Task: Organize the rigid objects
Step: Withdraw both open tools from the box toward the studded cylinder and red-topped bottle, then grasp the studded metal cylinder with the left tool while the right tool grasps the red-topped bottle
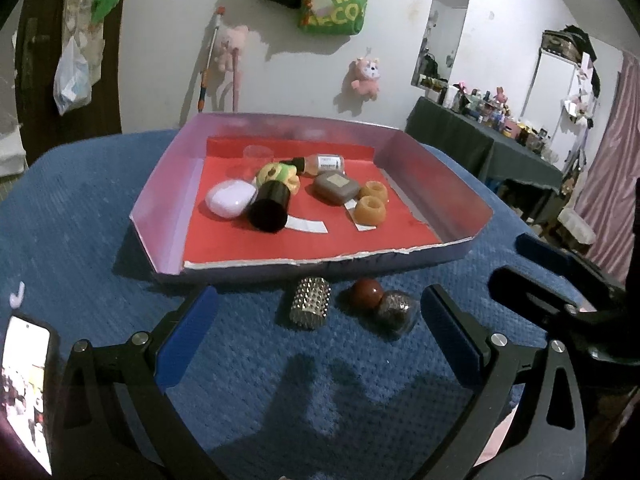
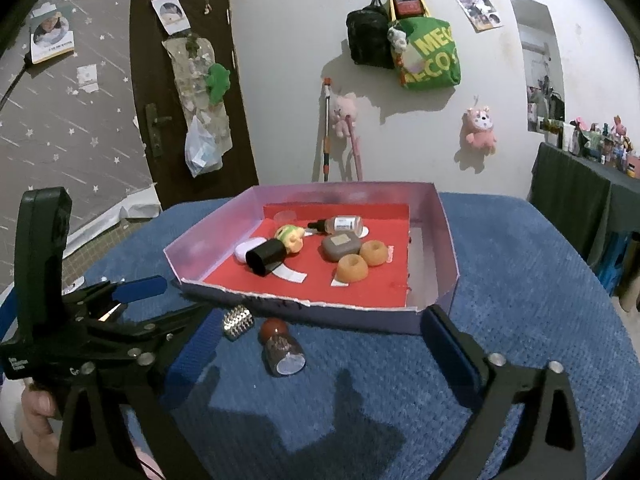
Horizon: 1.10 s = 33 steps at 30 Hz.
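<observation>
A purple-walled tray [image 1: 160,208] [image 2: 440,248] with a red floor sits on the blue cloth. In it lie a black cylinder [image 1: 269,208], a lilac case [image 1: 230,198], a grey case [image 1: 336,188], two orange rings [image 1: 370,210], a dropper bottle [image 1: 324,164] and a yellow-green toy [image 1: 278,176]. In front of the tray stand a studded silver cylinder [image 1: 310,306] [image 2: 238,322] and a dark bottle with a red-brown ball cap [image 1: 380,304] [image 2: 280,348]. My left gripper [image 1: 320,320] [image 2: 188,298] is open around the studded cylinder without touching it. My right gripper [image 2: 320,340] [image 1: 516,264] is open, and the bottle lies between its fingers untouched.
A phone [image 1: 24,392] with a lit screen lies on the cloth at the left. A dark-covered side table [image 2: 580,192] crowded with small items stands at the far right. Bags and plush toys hang on the white wall behind.
</observation>
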Each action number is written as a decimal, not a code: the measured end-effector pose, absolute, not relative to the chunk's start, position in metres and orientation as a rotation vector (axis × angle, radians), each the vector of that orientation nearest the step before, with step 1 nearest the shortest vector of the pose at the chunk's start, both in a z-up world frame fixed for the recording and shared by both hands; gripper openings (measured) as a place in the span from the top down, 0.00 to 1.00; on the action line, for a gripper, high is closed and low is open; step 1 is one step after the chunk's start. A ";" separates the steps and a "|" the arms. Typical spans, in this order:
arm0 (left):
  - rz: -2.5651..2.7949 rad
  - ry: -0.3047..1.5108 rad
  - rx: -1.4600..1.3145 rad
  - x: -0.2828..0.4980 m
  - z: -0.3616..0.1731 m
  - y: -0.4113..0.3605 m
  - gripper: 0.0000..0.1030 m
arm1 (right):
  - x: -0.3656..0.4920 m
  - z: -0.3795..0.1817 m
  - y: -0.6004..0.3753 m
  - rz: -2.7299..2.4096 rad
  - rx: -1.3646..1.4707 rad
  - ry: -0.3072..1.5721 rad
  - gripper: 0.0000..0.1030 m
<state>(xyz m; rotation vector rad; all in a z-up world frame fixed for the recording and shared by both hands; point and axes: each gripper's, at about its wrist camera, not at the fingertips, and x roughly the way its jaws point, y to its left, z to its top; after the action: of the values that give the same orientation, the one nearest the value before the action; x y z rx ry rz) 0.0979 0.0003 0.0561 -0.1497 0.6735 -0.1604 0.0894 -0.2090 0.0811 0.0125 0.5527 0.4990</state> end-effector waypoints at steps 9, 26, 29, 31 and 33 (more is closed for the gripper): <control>-0.163 0.695 -0.120 0.102 0.048 -0.003 0.00 | 0.103 0.061 -0.202 0.522 -0.011 0.653 0.33; -0.178 0.817 -0.131 0.129 0.021 0.000 0.50 | 0.117 0.032 -0.173 0.616 -0.099 0.777 0.52; -0.189 0.855 -0.137 0.136 0.017 -0.002 0.60 | 0.117 0.029 -0.168 0.620 -0.124 0.781 0.57; -0.187 0.850 -0.119 0.136 0.017 -0.004 0.64 | 0.117 0.028 -0.166 0.623 -0.133 0.782 0.59; -0.193 0.852 -0.115 0.136 0.017 -0.006 0.68 | 0.117 0.027 -0.163 0.627 -0.142 0.785 0.60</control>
<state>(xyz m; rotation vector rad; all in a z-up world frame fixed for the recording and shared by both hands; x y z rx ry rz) 0.1363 -0.0056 0.0165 -0.1152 0.8525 -0.1932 0.1173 -0.1631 0.0265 -0.1418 0.7848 0.6267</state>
